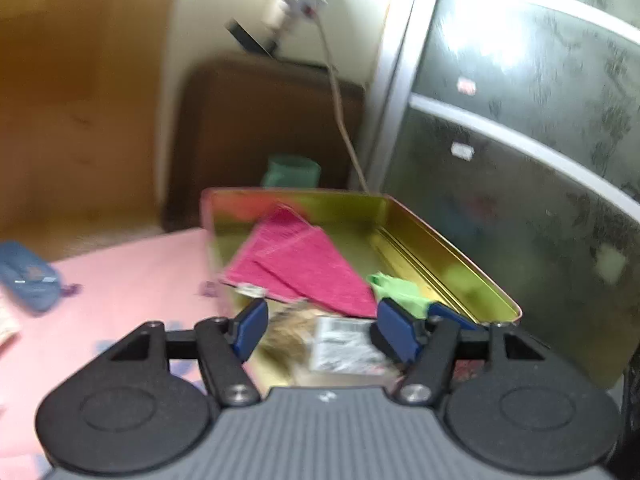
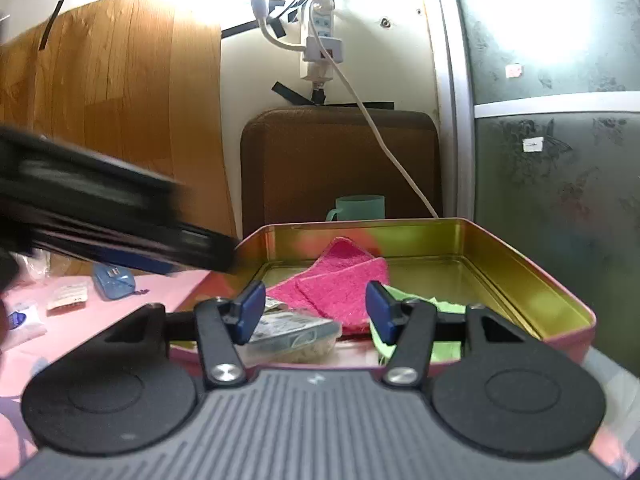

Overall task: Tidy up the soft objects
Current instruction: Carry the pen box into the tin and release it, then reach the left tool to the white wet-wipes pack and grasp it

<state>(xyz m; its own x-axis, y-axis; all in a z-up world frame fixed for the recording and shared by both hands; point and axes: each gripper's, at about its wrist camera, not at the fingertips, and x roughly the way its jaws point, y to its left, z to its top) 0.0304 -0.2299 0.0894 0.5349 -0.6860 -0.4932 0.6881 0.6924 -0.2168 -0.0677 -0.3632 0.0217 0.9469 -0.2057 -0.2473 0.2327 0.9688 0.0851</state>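
Gold metal lines the inside of the open tin (image 2: 520,276), which fills the middle of both my wrist views and sits on a pink tabletop (image 1: 132,276). Inside it, a folded pink cloth (image 2: 340,284) lies at the centre of the frame, leaning a little against the far wall. A green cloth (image 2: 408,300) is bunched just beside it, toward the lower right, and a clear packet with a printed label (image 2: 288,332) rests at the near edge, lower left of the pink cloth.

My right gripper (image 2: 316,312) hangs over the near rim of the tin with its blue pads (image 2: 252,308) standing apart; nothing is pinched between them, and the packet and cloths lie beyond and below. My left gripper (image 1: 320,328) is also parted and empty, with the labelled packet (image 1: 344,344) showing in the gap under it. That view is blurred, so finer detail is hard to tell. In the right wrist view, my left gripper appears as a dark smear (image 2: 100,216) crossing the left side of the frame.

Outside the tin, a blue pouch (image 2: 114,280) and small white packets (image 2: 68,296) lie on the tabletop at the left. A green mug (image 2: 358,208) stands behind the tin.
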